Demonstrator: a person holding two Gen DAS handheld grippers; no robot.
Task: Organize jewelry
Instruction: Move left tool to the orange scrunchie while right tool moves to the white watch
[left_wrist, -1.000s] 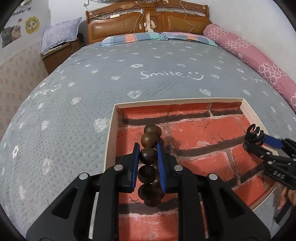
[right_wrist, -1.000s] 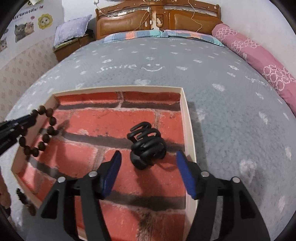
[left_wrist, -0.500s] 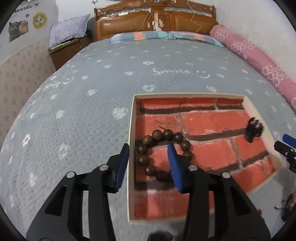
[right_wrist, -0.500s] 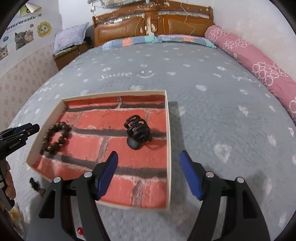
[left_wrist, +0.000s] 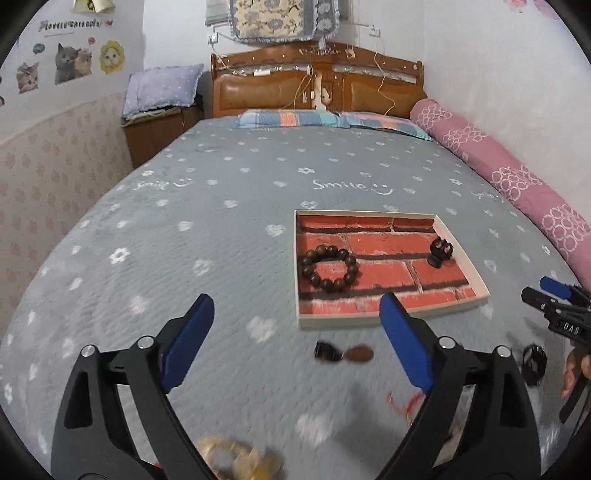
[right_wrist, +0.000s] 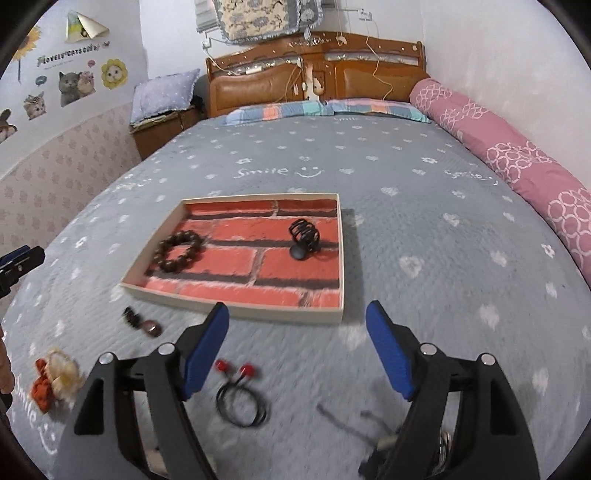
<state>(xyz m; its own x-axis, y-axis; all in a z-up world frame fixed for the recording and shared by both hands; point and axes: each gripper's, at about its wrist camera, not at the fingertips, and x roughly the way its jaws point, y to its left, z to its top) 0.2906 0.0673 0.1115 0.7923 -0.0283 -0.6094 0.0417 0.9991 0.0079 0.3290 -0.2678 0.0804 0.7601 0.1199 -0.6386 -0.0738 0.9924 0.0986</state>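
Note:
A shallow tray (left_wrist: 391, 320) (right_wrist: 236, 308) with a red brick-pattern floor lies on the grey bed. In it lie a brown wooden bead bracelet (left_wrist: 328, 268) (right_wrist: 180, 251) at the left and a black hair claw (left_wrist: 439, 252) (right_wrist: 304, 238) at the right. My left gripper (left_wrist: 295, 339) is open and empty, pulled back in front of the tray. My right gripper (right_wrist: 297, 347) is open and empty, also in front of the tray; it also shows at the right edge of the left wrist view (left_wrist: 554, 295).
Loose on the bedspread in front of the tray: a dark hair clip with a brown oval (left_wrist: 343, 352) (right_wrist: 142, 322), a black cord with two red beads (right_wrist: 240, 391), a cream and orange scrunchie (right_wrist: 55, 376) (left_wrist: 236, 458), a black ring-shaped piece (left_wrist: 533, 362). A pink bolster (left_wrist: 517, 184) lines the right side.
Both grippers have drawn back and up from the tray. The left one let go of the bead bracelet, which now lies in the tray. The hair claw stays in the tray.

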